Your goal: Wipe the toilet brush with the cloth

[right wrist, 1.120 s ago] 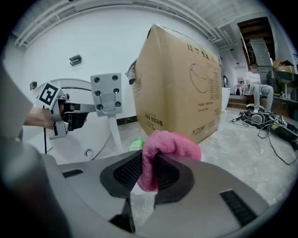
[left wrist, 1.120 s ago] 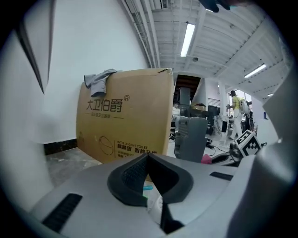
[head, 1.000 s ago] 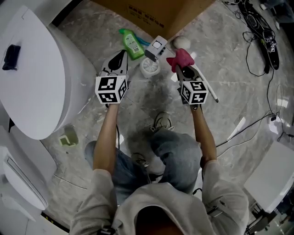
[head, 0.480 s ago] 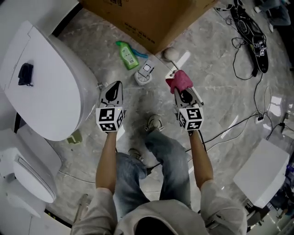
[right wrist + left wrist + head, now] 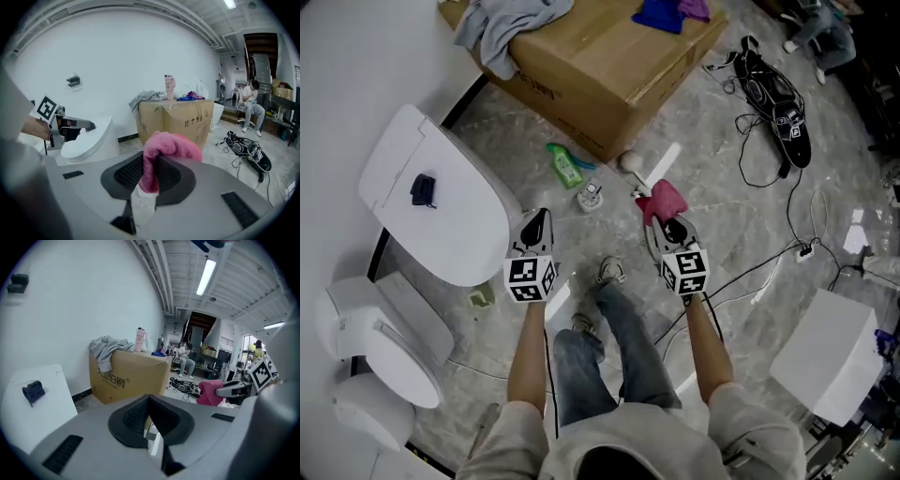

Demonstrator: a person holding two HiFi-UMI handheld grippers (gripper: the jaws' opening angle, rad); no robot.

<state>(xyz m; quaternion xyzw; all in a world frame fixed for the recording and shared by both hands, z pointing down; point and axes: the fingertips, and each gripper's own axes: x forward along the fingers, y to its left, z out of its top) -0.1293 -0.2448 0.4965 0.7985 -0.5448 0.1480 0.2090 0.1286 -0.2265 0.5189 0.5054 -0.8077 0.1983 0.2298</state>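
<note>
My right gripper [image 5: 664, 217] is shut on a pink cloth [image 5: 666, 199], which bunches over its jaws in the right gripper view [image 5: 164, 143]. My left gripper [image 5: 540, 216] is shut with nothing in it; its pads meet in the left gripper view [image 5: 149, 401]. Both are held high above the floor, side by side. The toilet brush lies on the marble floor below, with its white head [image 5: 628, 161] near the box corner; the cloth hides part of its handle. A small white brush holder [image 5: 589, 197] stands between the grippers, farther away.
A white toilet [image 5: 441, 211] with its lid down is at the left, a dark item [image 5: 422, 189] on it. A green bottle [image 5: 565, 166] lies by a cardboard box [image 5: 591, 56] with clothes on top. Cables [image 5: 773, 94] run at the right.
Both grippers have risen well above the floor together with the head view, so the brush, holder and bottle look smaller and farther away. The cloth stays in the right gripper.
</note>
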